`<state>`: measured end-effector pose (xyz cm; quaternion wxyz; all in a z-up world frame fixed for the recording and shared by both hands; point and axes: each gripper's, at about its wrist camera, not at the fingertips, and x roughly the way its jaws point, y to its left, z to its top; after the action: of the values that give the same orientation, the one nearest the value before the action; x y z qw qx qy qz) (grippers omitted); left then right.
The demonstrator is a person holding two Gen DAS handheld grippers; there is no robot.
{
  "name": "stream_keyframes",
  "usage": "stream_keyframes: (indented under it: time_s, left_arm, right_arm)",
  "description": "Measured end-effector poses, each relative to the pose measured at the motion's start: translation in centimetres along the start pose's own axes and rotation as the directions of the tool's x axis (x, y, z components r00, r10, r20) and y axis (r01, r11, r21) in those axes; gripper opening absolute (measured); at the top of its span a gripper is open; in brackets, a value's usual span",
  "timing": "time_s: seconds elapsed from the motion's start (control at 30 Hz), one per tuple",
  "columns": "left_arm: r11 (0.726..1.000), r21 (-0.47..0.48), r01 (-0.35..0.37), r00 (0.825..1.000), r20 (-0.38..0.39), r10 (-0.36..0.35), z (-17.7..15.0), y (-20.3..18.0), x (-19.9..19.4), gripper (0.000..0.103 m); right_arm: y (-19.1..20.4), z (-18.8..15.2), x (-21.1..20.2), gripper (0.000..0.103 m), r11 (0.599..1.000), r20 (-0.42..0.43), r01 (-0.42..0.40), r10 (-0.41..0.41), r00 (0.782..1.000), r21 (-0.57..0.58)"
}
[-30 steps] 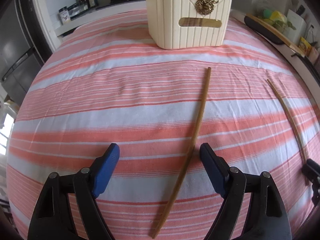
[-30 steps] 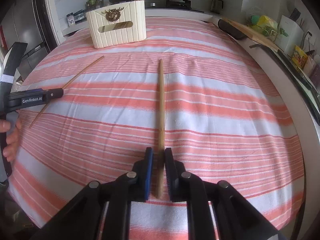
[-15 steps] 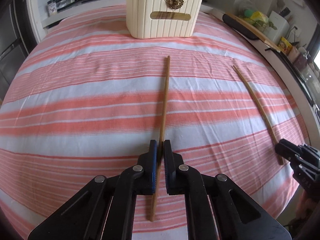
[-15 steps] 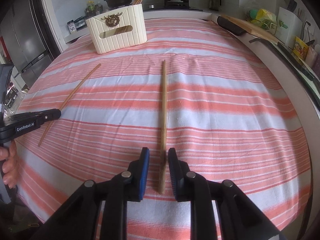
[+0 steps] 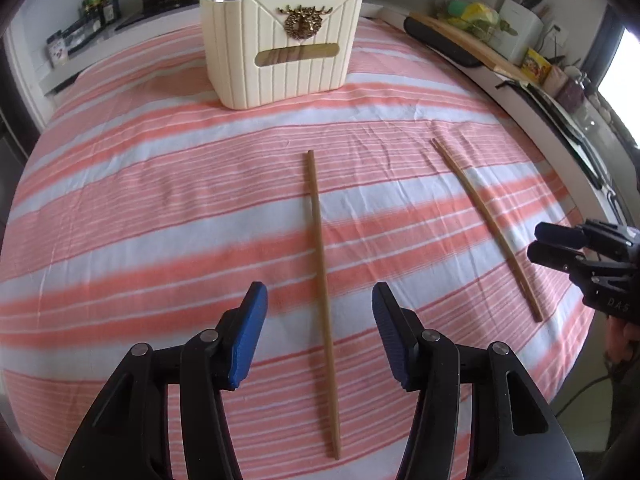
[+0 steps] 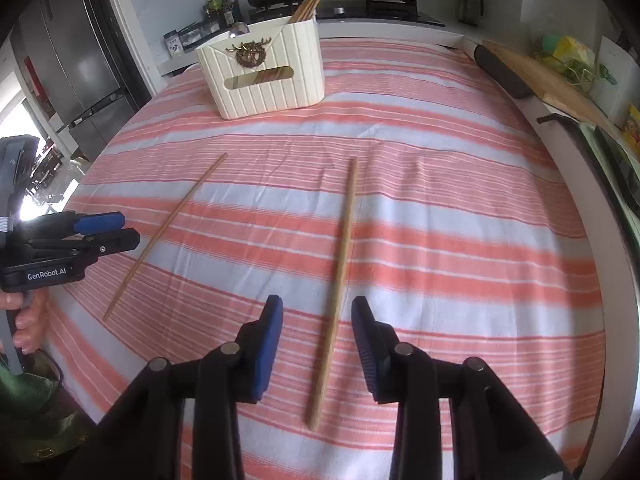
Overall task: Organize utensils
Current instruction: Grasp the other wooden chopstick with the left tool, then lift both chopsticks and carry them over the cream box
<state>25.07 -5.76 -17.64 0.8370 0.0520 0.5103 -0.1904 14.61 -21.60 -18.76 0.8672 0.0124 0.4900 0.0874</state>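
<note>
Chopsticks, two of them, lie loose on the striped cloth (image 5: 160,184), one lined up under each of your tools.

Left side: your left gripper (image 5: 319,334) hangs with its blue pads spread wide, nothing between them but air and the left chopstick (image 5: 322,256). That stick runs lengthwise away from you, near end toward the near edge of the table, far end pointing at the cream holder (image 5: 280,44). The pads straddle its lower half without touching, a fair setup for closing on it side-on, away from the tip.

Middle, far edge: the holder stands upright on the cloth, well apart from both loose sticks. More chopsticks already poke out of its top, so judge it the destination.

Right side: your right gripper (image 6: 318,338) is likewise gaping and carries nothing. The right chopstick (image 6: 339,276) lies between its pads, slightly slanted, near end toward the near edge. In the left view the same stick sits near the cloth's right edge.

Judgement: both sticks lie flat on soft cloth, so a pinch may press fabric up with it; come down low before you close.
</note>
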Motion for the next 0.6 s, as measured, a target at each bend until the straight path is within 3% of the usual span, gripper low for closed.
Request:
stream_keyframes:
  time_s: [0.1,0.23,0.37,0.4,0.43,0.47,0.53,0.6]
  left_arm:
    - [1.000,0.023,-0.008,0.999,-0.036,0.009,1.7,0.2,2.0,0.056]
    - [0.999,0.034,-0.036,0.996,-0.076,0.038,3.5,0.6,4.9,0.054]
    - [0.995,0.059,-0.076,0.995,-0.067,0.080,5.3,0.3,6.3,0.054]
    - [0.995,0.061,-0.079,0.994,-0.069,0.083,5.8,0.2,6.6,0.054]
    - [0.994,0.067,-0.084,0.994,-0.069,0.088,6.3,0.1,6.9,0.047]
    - [0.993,0.073,-0.091,0.994,-0.058,0.095,6.6,0.0,7.0,0.041]
    - [0.994,0.075,-0.083,0.995,-0.044,0.086,7.2,-0.1,7.2,0.006]
    - [0.997,0.040,-0.067,0.997,-0.024,0.068,7.6,0.4,6.8,0.004]
  right_arm:
    - [0.4,2.1,1.9,0.036,0.999,-0.046,-0.007,0.006,0.999,-0.040]
    - [0.1,4.5,5.1,0.036,0.996,-0.090,0.045,-0.051,0.995,-0.070]
    - [-0.8,6.4,8.1,0.036,0.998,-0.140,0.037,-0.044,0.989,-0.047]
    - [-0.9,6.9,8.4,0.036,0.999,-0.117,0.031,-0.036,0.992,-0.045]
    - [-1.0,7.5,8.9,0.033,0.999,-0.119,0.032,-0.037,0.992,-0.041]
    - [-1.0,8.2,9.2,0.022,0.998,-0.111,0.045,-0.049,0.993,-0.037]
    - [-1.2,9.4,9.9,0.008,0.998,-0.119,0.057,-0.061,0.991,-0.037]
    - [-1.9,10.3,10.3,0.006,1.000,-0.122,0.025,-0.024,0.992,0.007]
